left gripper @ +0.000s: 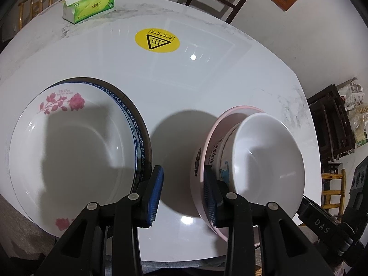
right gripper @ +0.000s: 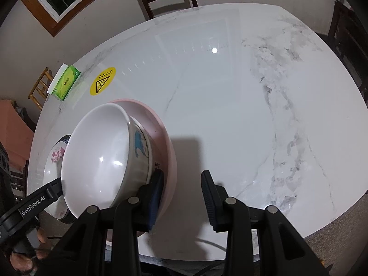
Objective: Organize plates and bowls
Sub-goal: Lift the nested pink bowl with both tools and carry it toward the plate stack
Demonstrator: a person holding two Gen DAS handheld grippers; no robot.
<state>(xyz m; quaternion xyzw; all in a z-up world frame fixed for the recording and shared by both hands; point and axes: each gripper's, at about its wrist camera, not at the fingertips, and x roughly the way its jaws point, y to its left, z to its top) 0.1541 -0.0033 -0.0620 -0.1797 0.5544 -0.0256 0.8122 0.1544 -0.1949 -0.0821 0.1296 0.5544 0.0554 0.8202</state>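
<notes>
Above table (left gripper: pixel 207 87), both claws (left gripper: pixel 182 195) (right gripper: pixel 182 197) downward-tilted.

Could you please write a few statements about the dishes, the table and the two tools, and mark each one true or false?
1. The rose plate lies on top of a blue-patterned plate. True.
2. The white bowl sits alone on the table. False: it is nested in a pink bowl.
3. The tissue box is red. False: it is green.
4. A yellow warning sticker is on the table. True.
5. The left tool grips the rose plate. False: its jaws stand open over bare table between the two stacks.
6. The right tool holds nothing. True.
</notes>
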